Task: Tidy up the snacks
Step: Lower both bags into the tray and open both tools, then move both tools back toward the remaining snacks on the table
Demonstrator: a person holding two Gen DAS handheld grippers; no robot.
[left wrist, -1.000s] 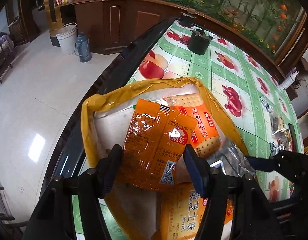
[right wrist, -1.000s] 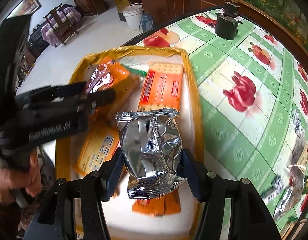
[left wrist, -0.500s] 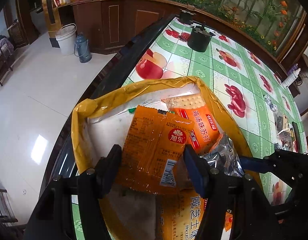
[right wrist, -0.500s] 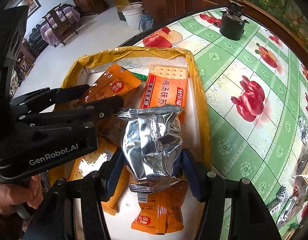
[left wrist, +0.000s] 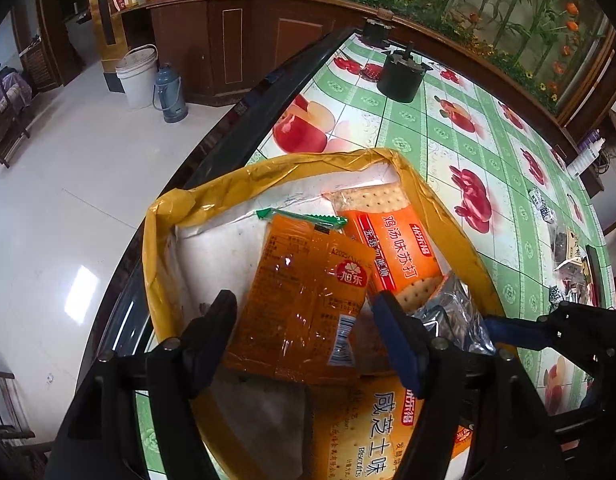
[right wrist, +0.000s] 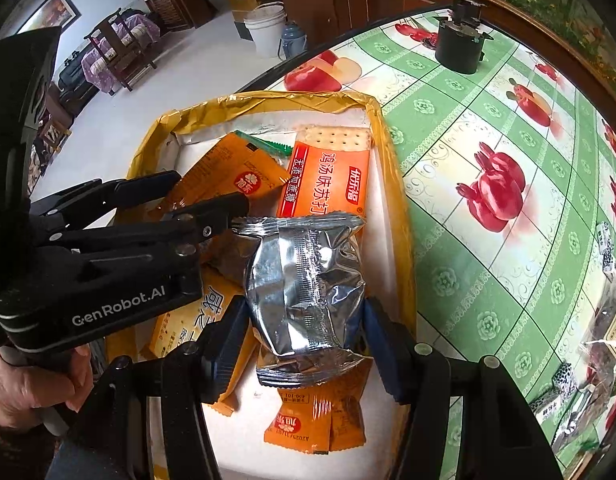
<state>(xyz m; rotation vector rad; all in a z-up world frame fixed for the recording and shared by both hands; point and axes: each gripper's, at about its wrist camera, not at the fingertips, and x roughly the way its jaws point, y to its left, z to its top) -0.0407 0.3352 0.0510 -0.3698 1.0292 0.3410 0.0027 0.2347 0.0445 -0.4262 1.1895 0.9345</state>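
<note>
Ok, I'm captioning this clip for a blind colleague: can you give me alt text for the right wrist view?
The right gripper clamps a crinkled silver foil packet over a yellow-rimmed tray holding orange snack packs, including a cracker pack. The left gripper, held in a hand, reaches in from the left, its jaws opening around an orange sachet. The tray sits on a fruit-patterned tablecloth.

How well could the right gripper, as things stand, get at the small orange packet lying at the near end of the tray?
Probably not yet. The right gripper is clamped on the silver packet, which hangs right over the small orange packet in the yellow-rimmed tray. It would have to set the silver packet down first.
</note>
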